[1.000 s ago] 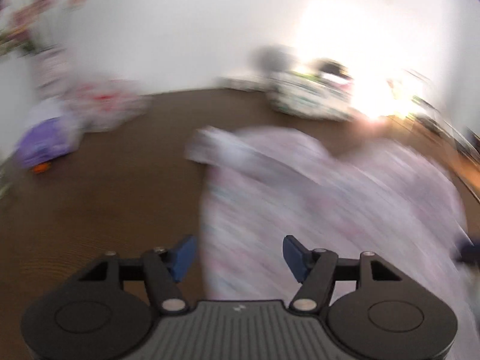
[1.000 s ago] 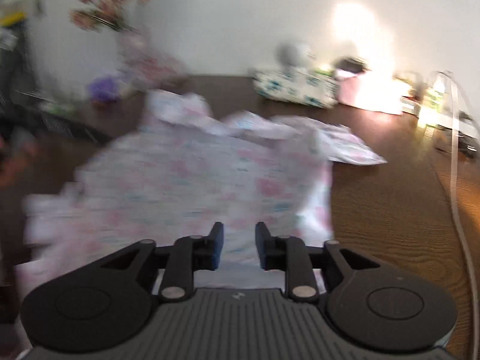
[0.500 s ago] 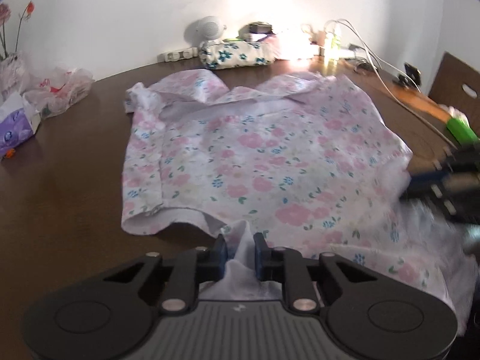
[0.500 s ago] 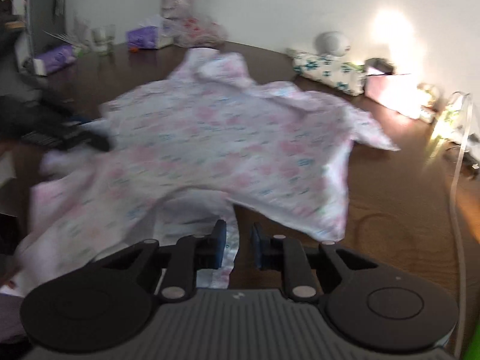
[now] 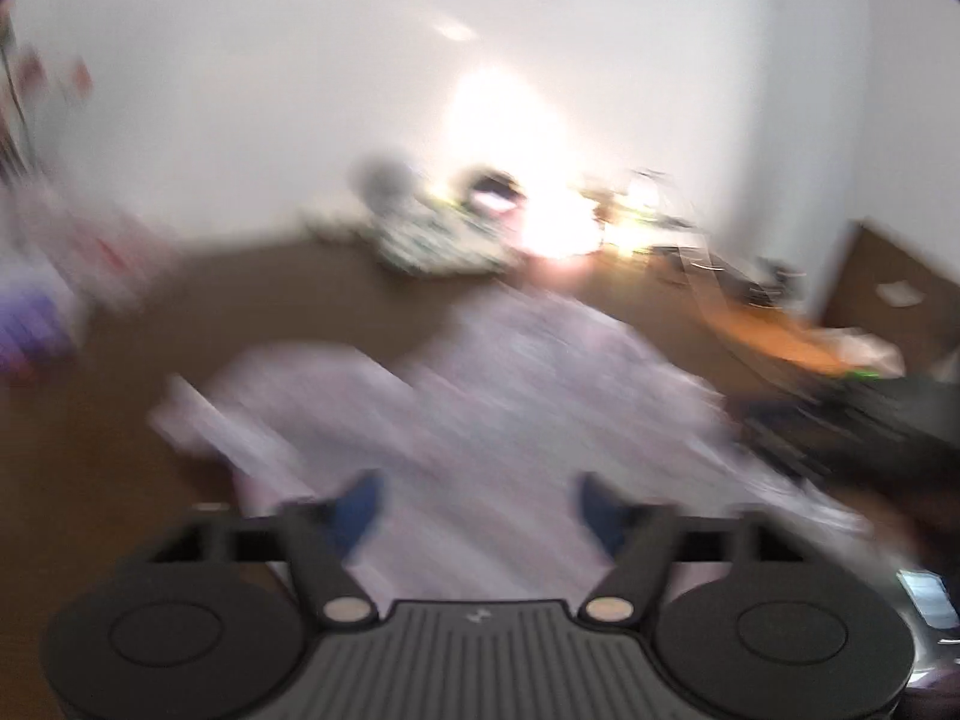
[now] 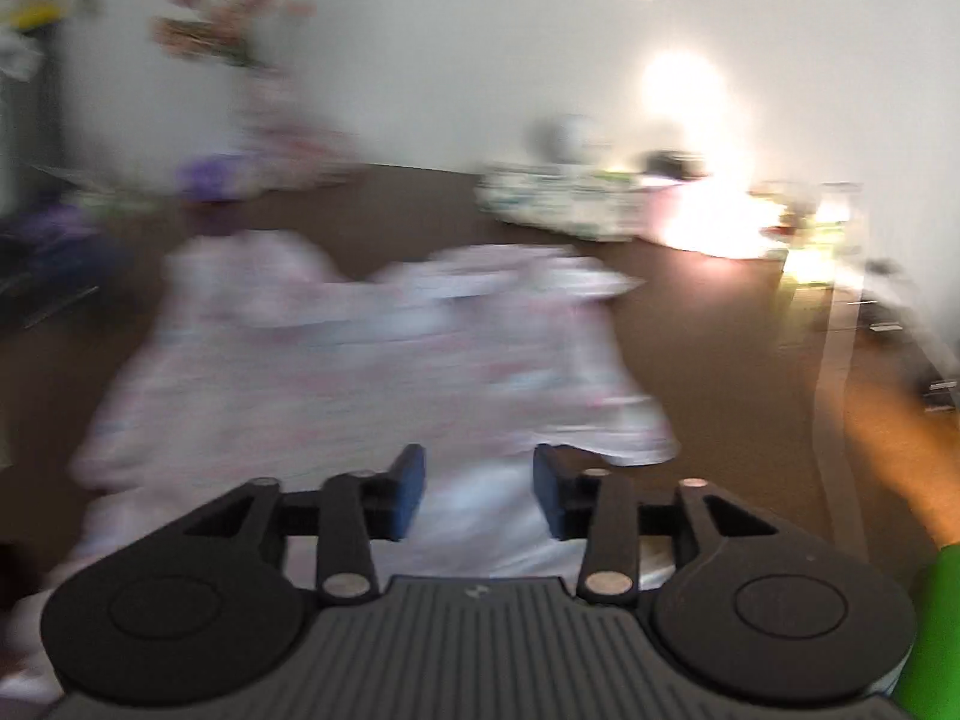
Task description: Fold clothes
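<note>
**Both grippers letting go above the floral shirt**

Left wrist view is smeared by motion, yet the essentials read. The left gripper (image 5: 480, 501) hangs over the near edge of the floral shirt (image 5: 510, 396), its blue fingers (image 5: 357, 504) spread wide and opening further, with nothing pinched between them; cloth is only seen past the gap. The shirt lies flat on the dark wooden table (image 5: 78, 492), a paler flap of fabric reaching out at its left side. To the right, a dark blurred shape at the frame's edge is probably the right gripper (image 5: 888, 426), though I cannot make out its form from here.

In the right wrist view, the right gripper (image 6: 479, 489) likewise sits at the shirt's (image 6: 372, 360) near hem, its fingers (image 6: 408, 489) parted and opening, gripping nothing. White fabric shows between and under them, but the pads do not press on it.

Both tools being loose and low over the hem suggests, as a judgement, that the garment is laid out to be smoothed before a fold.

The shirt's long axis runs away from the cameras, hem nearest the grippers and the collar end, with two rounded lobes, pointing toward the far wall. A patterned pouch (image 6: 558, 204) sits beyond it, well apart.
</note>
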Available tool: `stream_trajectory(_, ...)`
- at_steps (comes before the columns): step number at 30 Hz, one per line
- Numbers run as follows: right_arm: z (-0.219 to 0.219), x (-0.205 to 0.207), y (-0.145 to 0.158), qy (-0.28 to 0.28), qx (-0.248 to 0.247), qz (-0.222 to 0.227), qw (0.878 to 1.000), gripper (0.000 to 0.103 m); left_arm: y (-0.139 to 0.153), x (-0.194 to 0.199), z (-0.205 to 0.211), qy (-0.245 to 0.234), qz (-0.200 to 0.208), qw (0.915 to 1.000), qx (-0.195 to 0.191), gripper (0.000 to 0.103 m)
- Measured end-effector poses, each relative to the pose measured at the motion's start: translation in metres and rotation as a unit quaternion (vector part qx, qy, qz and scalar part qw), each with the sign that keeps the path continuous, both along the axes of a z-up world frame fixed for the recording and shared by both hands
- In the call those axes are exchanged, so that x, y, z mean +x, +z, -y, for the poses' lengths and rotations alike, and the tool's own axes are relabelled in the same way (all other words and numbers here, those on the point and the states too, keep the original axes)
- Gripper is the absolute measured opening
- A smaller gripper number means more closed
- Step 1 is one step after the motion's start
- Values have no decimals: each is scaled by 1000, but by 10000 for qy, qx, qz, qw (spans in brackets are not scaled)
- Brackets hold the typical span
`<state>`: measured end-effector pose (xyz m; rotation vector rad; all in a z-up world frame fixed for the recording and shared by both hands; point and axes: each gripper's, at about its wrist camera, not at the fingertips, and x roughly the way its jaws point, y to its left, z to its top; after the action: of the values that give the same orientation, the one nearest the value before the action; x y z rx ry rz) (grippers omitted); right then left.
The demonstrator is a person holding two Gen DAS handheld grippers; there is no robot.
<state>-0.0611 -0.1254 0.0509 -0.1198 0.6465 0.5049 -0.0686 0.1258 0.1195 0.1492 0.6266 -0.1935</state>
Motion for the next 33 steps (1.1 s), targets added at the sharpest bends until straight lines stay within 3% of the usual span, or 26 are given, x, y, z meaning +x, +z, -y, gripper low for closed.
stream_trajectory(3,-18,-18,-13,462,57,-235,9986,42,-2,48,12,-299,75,9942,1033,83)
stream_trajectory(6,-30,-19,-23,574,-78,-309,9978,42,-11,83,32,-890,-101,9842,1525,83)
stream_trajectory(9,-35,-23,-27,578,-161,-351,9976,42,-32,93,52,-1725,-171,9616,2127,83)
stream_trajectory(12,-35,-24,-30,532,-216,-409,9975,42,-60,97,71,-2182,-243,9356,2765,83)
stream_trajectory(14,-32,-22,-32,520,-218,-478,9973,41,-72,105,73,-2169,-359,9335,2832,80)
stream_trajectory(15,-31,-21,-33,525,-223,-491,9972,41,-77,112,73,-2087,-455,9342,2856,67)
stream_trajectory(16,-31,-21,-34,540,-241,-481,9971,41,-81,119,71,-1957,-541,9357,2884,43)
stream_trajectory(17,-29,-22,-33,554,-277,-478,9969,41,-81,126,66,-1778,-616,9379,2914,29)
stream_trajectory(18,-28,-22,-33,566,-322,-474,9967,41,-81,134,61,-1593,-689,9411,2901,10)
stream_trajectory(20,-24,-23,-33,574,-398,-473,9964,41,-75,153,42,-1158,-663,9537,2695,10)
stream_trajectory(23,-13,-20,-31,513,-482,-520,9962,41,-66,190,-1,-102,-321,9711,2361,8)
stream_trajectory(24,-10,-18,-31,459,-517,-534,9962,41,-66,206,-23,484,-284,9749,2156,11)
stream_trajectory(26,-1,-12,-30,311,-580,-567,9962,41,-66,230,-72,1611,-763,9733,1449,12)
stream_trajectory(28,9,-6,-30,69,-636,-583,9962,43,-63,225,-100,1762,-906,9771,779,15)
stream_trajectory(33,32,4,-22,-526,-556,-472,9959,44,-60,183,-111,1445,-774,9862,217,34)
